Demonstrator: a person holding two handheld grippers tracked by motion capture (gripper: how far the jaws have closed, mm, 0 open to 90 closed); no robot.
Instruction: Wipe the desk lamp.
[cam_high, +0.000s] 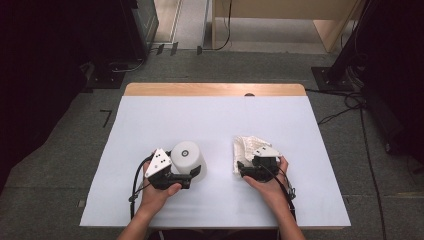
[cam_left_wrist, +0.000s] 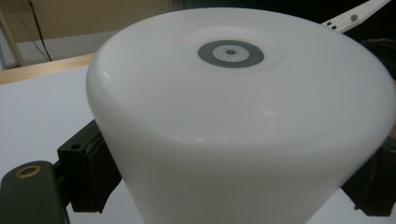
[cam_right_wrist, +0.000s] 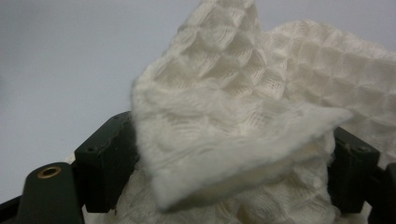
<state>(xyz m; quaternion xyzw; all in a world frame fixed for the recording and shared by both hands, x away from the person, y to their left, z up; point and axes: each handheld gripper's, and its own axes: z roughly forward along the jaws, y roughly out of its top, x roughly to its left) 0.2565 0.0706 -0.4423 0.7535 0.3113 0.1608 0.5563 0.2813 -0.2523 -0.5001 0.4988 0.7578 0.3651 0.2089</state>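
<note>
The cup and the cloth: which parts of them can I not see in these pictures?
- Cup: its opening faces down in the high view; the left gripper covers its near side.
- Cup in the left gripper view: the bottom edge cuts it off.
- Cloth: the right gripper hides its near part in the high view; its folds hide the pads in the right gripper view.

One white cup (cam_high: 189, 159) sits upside down between the jaws of the left gripper (cam_high: 187, 177), one cream waffle-weave cloth (cam_high: 246, 148) lies bunched between the jaws of the right gripper (cam_high: 243, 170), two grippers in all, on one table (cam_high: 150, 120).
</note>
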